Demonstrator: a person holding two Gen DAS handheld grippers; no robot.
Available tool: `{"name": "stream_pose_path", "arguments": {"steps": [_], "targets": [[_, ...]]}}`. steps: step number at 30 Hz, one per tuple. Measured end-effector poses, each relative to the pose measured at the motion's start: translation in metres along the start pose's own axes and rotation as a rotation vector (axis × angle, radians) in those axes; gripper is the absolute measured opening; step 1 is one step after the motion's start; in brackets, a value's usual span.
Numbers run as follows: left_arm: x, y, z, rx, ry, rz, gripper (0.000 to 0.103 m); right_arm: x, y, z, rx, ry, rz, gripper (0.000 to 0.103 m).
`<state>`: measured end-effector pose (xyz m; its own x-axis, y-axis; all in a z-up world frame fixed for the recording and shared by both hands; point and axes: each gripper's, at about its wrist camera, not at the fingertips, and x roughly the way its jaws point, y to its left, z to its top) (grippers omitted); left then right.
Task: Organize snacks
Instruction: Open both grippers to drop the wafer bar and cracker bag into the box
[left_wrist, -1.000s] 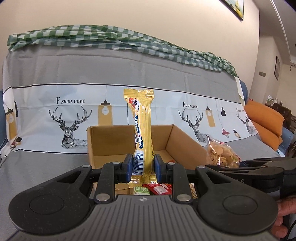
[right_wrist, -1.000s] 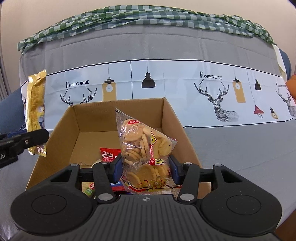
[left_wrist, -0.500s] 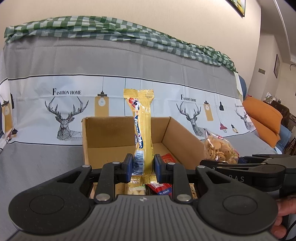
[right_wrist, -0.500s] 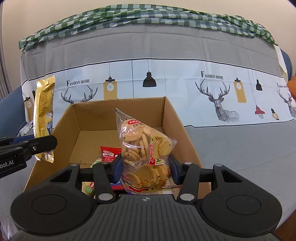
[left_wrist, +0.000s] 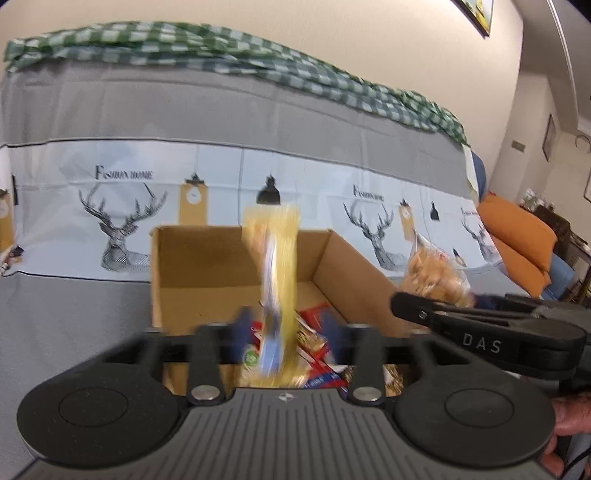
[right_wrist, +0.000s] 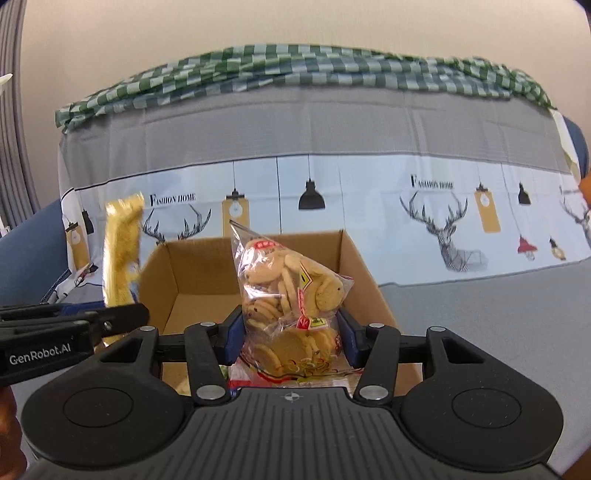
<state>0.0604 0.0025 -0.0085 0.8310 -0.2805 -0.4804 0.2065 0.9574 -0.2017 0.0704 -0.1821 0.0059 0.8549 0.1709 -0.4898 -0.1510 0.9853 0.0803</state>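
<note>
Landmark: the open cardboard box (left_wrist: 207, 269) on the grey sofa cover (left_wrist: 66, 314).

My left gripper (left_wrist: 286, 328) hangs over the box's near edge. Its jaws are opening; the blue pads stand clear of the yellow snack bar (left_wrist: 275, 280) on both sides, so the bar is released. The bar is upright and smeared with motion blur between the pads, its lower end low over the box's near rim, its top reaching above the box's back wall. From the right wrist view the same bar shows just outside the box's left wall, above the left gripper's black finger.

My right gripper (right_wrist: 290, 334) is also over the box's near edge. Its jaws are opening slightly, yet both pads look to be against the sides of the cookie bag (right_wrist: 288, 295), so I read it as gripped. The bag stands upright, its twisted top level with the box's back rim. From the left wrist view it sits just past the box's right wall.

Inside the box, on the floor near the front: red packets (left_wrist: 314, 321) and one with a green mark (left_wrist: 251, 358), part hidden by my fingers.

Behind the box: printed cover with deer and lamps, green checked cloth (right_wrist: 295, 62) along the top. Orange cushions (left_wrist: 517, 236) well right of the box.
</note>
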Motion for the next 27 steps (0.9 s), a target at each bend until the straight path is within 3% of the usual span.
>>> {"name": "stream_pose_path", "arguments": {"steps": [2,6,10,13,16,19,24,27], "targets": [[-0.002,-0.004,-0.001,0.036,-0.013,0.019,0.069,-0.001,0.001,0.001,-0.004,-0.005,-0.015,0.079],[-0.008,-0.007,-0.007,0.081,-0.031,0.054,0.083,-0.003,-0.002,0.002,0.010,-0.007,-0.013,0.086],[-0.020,-0.010,-0.016,0.111,-0.027,0.106,0.093,-0.009,-0.005,-0.001,0.008,-0.020,-0.044,0.102],[-0.034,-0.012,-0.021,0.086,-0.033,0.169,0.094,-0.018,-0.010,-0.004,0.012,-0.029,-0.051,0.102],[-0.047,-0.011,-0.026,0.010,-0.015,0.195,0.102,-0.028,-0.014,-0.007,0.018,-0.021,-0.072,0.102],[-0.057,-0.010,-0.031,-0.063,0.039,0.185,0.102,-0.042,-0.020,-0.013,0.033,-0.010,-0.093,0.102],[-0.065,-0.020,-0.045,-0.086,0.122,0.281,0.102,-0.062,-0.030,-0.028,0.094,0.059,-0.102,0.102],[-0.063,-0.021,-0.051,-0.113,0.164,0.283,0.102,-0.070,-0.027,-0.040,0.072,0.102,-0.091,0.102]]}}
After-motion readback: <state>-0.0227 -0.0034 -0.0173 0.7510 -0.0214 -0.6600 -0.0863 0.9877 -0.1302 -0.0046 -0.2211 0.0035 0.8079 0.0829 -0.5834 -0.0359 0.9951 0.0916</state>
